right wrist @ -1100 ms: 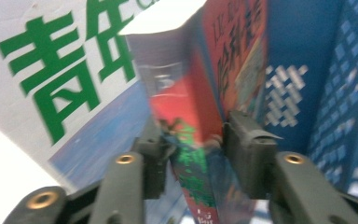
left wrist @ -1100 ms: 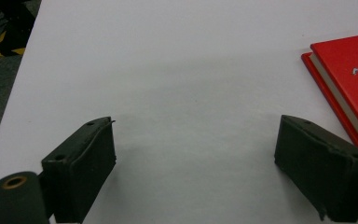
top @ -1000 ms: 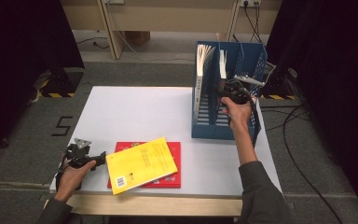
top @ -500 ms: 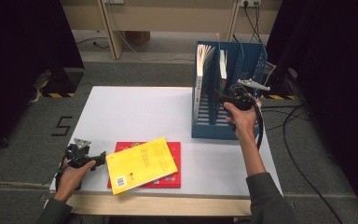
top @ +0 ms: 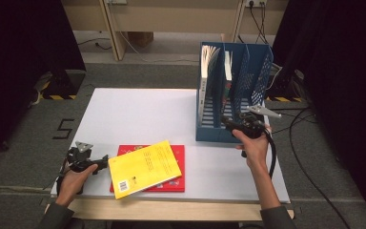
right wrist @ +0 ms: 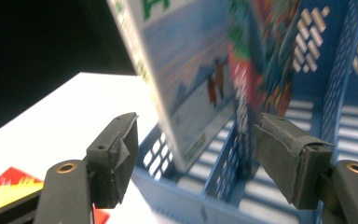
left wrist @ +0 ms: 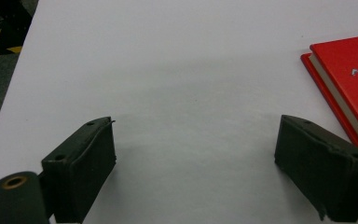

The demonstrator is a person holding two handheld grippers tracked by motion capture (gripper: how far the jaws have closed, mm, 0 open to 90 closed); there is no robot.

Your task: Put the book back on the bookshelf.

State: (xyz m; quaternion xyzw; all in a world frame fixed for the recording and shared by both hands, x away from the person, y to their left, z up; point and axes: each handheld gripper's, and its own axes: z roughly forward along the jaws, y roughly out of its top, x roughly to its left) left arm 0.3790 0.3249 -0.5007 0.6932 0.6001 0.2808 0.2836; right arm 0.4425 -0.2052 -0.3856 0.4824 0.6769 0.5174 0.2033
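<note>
Right tool sits at the near front edge of the blue file rack. Against the frames a second ago, it has drawn back out of the rack toward the person and dropped a little. Its jaws have just been opening and now stand wide with nothing gripped; in the right gripper view the picture book leans just ahead of them, in the rack's leftmost slot, and a second colourful book stands in the slot beside it. Judgement — the book has been released into the rack, so that placement looks finished and the right hand is free.

Left tool rests at the near left corner of the surface, unmoved across the three high views. Its jaws are wide apart over bare surface, holding nothing. Just to its right lies the yellow book, skewed on top of the red book — both still to be filed, probably the yellow one first.

Writing: yellow cover carries a barcode at its near corner and lines of text too small to read. Picture book shows large green letters, cut off and blurred. A "5" is marked on the floor left of the surface.
</note>
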